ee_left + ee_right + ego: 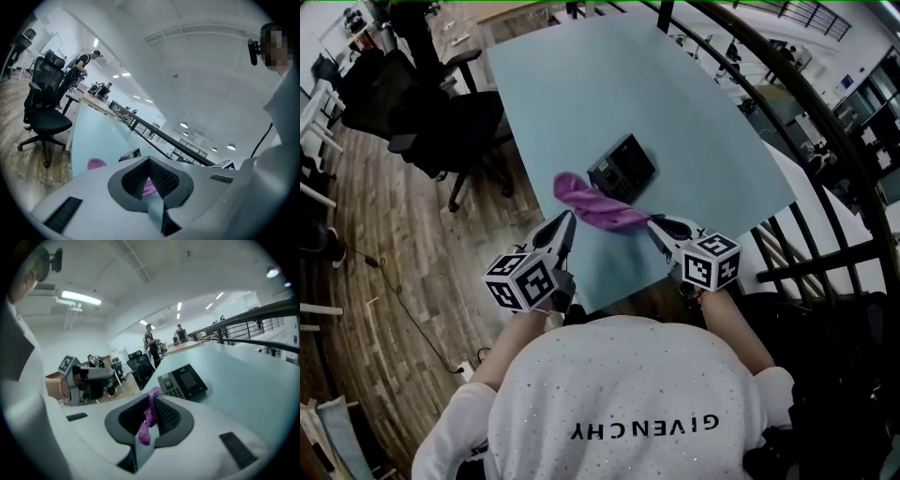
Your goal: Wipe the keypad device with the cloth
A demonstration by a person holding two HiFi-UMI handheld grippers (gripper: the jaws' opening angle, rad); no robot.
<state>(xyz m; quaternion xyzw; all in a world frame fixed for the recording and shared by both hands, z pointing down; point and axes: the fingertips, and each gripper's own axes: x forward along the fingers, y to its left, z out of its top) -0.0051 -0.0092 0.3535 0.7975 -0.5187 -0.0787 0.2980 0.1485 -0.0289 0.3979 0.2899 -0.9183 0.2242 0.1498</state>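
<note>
Item: cloth (595,204), purple, bunched into a loose band stretched between my two grippers over the near part of the pale blue table (675,112). Item: keypad device (622,169), dark, screen and keys facing up, flat on the table just beyond the cloth. The cloth's far edge overlaps the device's near corner in the head view, but I cannot tell whether they touch. Item: right gripper (657,225), jaws pressed together on one end of the cloth; in its own view a purple strip (149,417) runs down between the pads, with the device ahead and slightly right. Item: left gripper (567,223), jaws drawn together, with a patch of purple (150,187) showing between the pads, so I read it as pinching the other part of the cloth. Pose: both grippers sit low and close to my body at the table's near edge, marker cubes up, jaws pointing away from me and angled toward each other, forearms tucked in. Step, as I judge it: the cloth is gathered and presented, and wiping is not yet begun. Next move calls for carrying the cloth forward over the keypad face, lowering it until it presses there, then stroking across without shoving the device along the table.
</note>
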